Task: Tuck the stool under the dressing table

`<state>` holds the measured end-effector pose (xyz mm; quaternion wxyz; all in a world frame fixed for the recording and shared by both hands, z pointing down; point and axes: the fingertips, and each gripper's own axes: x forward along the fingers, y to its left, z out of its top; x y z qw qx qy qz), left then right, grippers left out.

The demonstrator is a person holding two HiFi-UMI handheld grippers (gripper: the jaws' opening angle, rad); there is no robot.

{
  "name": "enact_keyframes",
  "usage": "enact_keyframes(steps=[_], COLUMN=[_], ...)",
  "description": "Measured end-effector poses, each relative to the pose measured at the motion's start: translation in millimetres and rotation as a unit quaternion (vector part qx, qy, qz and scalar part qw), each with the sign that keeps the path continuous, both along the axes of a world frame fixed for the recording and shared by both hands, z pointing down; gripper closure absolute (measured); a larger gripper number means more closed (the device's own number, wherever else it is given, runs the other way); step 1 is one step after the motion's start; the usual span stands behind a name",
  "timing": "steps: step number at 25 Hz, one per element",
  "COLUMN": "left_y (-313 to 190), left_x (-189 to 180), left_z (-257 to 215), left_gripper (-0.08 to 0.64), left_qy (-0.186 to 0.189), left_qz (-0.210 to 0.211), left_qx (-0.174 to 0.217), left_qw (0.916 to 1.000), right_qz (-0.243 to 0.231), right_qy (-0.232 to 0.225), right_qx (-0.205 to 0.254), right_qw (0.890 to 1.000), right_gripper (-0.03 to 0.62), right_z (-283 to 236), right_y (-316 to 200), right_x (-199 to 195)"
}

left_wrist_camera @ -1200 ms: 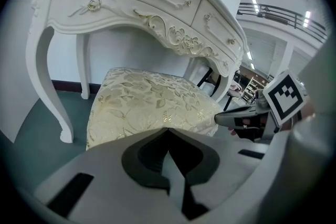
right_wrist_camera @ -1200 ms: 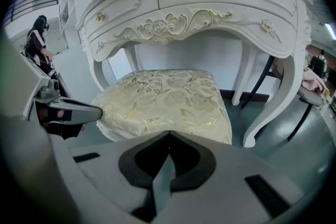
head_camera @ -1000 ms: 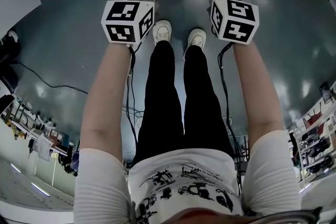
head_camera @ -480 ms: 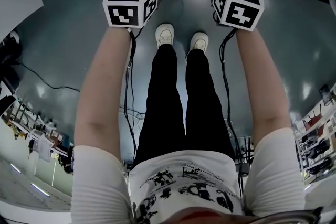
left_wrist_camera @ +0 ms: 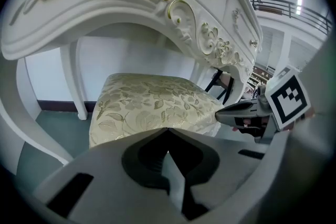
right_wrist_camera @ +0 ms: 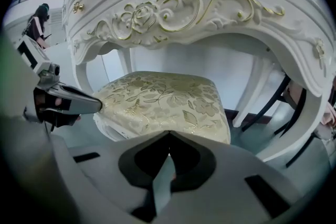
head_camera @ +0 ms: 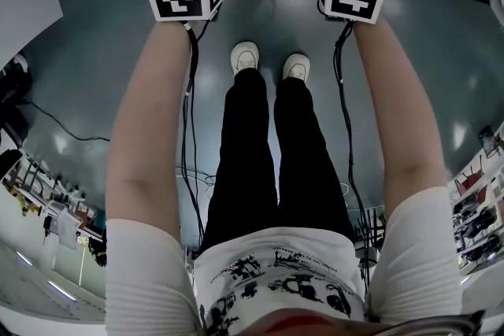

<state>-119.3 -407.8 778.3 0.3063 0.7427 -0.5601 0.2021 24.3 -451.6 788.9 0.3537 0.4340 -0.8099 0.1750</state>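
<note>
Stool (right_wrist_camera: 168, 97) cream floral seat, upright, beneath arch of white gilt-carved dressing table (right_wrist_camera: 173, 8).

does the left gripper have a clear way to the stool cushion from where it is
Probably yes: the left gripper, jaws together, points straight at the near edge of the stool cushion with nothing between them. The dressing table arches above, out of the way.
</note>
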Motion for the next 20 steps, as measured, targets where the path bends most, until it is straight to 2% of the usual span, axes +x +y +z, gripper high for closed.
enact_keyframes(steps=[3, 6, 12, 15, 17, 20], left_y=[-9, -15, -13, -1, 10, 34], left_x=[-2, -3, -5, 3, 11, 10], left_z=[3, 0, -1, -3, -11, -25], left_gripper=[0.54, 0.54, 0.54, 0.54, 0.54, 0.54], left_qy=[-0.001, -0.007, -0.002, -0.006, 0.002, 0.02], left_qz=[-0.014, -0.011, -0.001, 0.004, 0.005, -0.014], left_qx=[0.004, 0.0, -0.022, -0.031, -0.023, -0.013], left_qw=[0.9999, 0.9999, 0.9998, 0.9995, 0.9997, 0.9996], right_qz=[-0.003, 0.0, -0.019, -0.006, -0.004, -0.02], right_qy=[0.002, -0.004, 0.021, -0.002, -0.025, -0.039], right_qx=[0.013, 0.01, -0.028, -0.031, -0.024, -0.012], right_qw=[1.0, 1.0, 0.999, 1.0, 0.999, 0.999], right_gripper=[0.575, 0.575, 0.575, 0.575, 0.575, 0.575], right_z=[3, -2, -7, -19, -31, -48], right_y=[-11, -17, -12, -3, 9, 37], right_x=[-3, -4, 0, 11, 15, 12])
